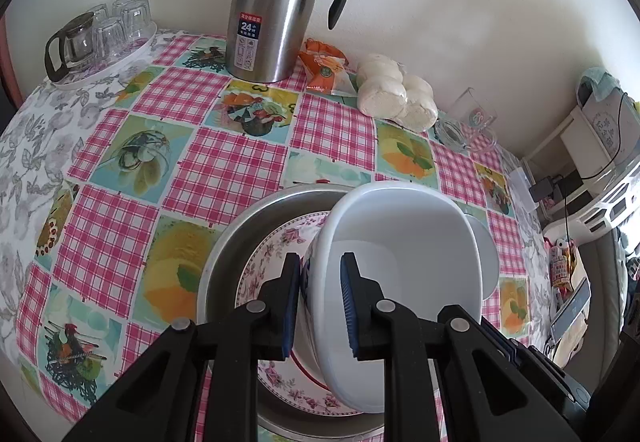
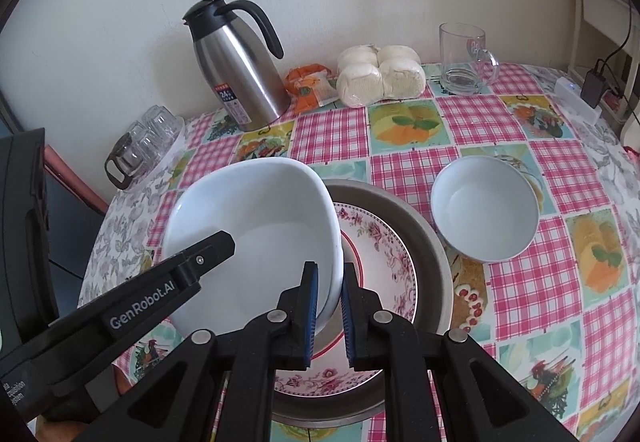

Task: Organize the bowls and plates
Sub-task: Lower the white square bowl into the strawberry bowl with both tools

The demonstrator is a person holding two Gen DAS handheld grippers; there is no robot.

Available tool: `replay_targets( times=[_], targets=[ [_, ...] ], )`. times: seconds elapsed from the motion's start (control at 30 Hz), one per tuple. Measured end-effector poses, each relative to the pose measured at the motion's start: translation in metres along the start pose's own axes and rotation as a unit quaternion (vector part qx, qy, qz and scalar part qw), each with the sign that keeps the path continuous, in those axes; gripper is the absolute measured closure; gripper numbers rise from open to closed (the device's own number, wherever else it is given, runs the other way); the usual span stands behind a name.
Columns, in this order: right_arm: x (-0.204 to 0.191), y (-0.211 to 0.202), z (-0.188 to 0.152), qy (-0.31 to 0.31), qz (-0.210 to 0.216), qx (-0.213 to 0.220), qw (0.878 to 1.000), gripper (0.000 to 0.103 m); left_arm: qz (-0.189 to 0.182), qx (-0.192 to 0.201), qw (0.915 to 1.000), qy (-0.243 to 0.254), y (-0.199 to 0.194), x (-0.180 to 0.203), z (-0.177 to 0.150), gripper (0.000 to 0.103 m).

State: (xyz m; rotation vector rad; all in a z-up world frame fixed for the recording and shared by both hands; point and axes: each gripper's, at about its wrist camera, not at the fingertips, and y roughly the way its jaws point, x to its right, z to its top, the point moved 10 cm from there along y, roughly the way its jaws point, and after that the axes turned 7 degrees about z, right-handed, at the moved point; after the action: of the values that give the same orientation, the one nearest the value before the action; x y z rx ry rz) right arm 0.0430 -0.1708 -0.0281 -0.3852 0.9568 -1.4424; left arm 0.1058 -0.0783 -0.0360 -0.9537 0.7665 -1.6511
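Left gripper (image 1: 320, 294): tilted downward, jaws clamped on the near rim of the white bowl (image 1: 404, 242).
Right gripper (image 2: 329, 302): tilted downward, jaws clamped on the same bowl's opposite rim.

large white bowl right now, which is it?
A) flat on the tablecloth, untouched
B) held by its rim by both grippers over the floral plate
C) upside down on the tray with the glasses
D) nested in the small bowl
B: the large white bowl has its rim pinched by the right gripper and the left gripper, tilted above the floral plate in the metal basin.
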Motion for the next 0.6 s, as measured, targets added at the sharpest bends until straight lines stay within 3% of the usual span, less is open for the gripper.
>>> replay_targets(
  times=[0.33, 0.6],
  targets=[
    [-0.001, -0.001, -0.002, -0.005, -0.007, -0.010, 1.000, 0.088, 0.015, -0.025, 0.9995, 0.016, 0.007, 0.003, -0.009, 0.075],
    [0.006, 0.012, -0.015, 0.004, -0.013, -0.037, 0.999, 0.088, 0.022, -0.030, 0.9988, 0.031, 0.009, 0.005, -0.011, 0.074]
  ],
)
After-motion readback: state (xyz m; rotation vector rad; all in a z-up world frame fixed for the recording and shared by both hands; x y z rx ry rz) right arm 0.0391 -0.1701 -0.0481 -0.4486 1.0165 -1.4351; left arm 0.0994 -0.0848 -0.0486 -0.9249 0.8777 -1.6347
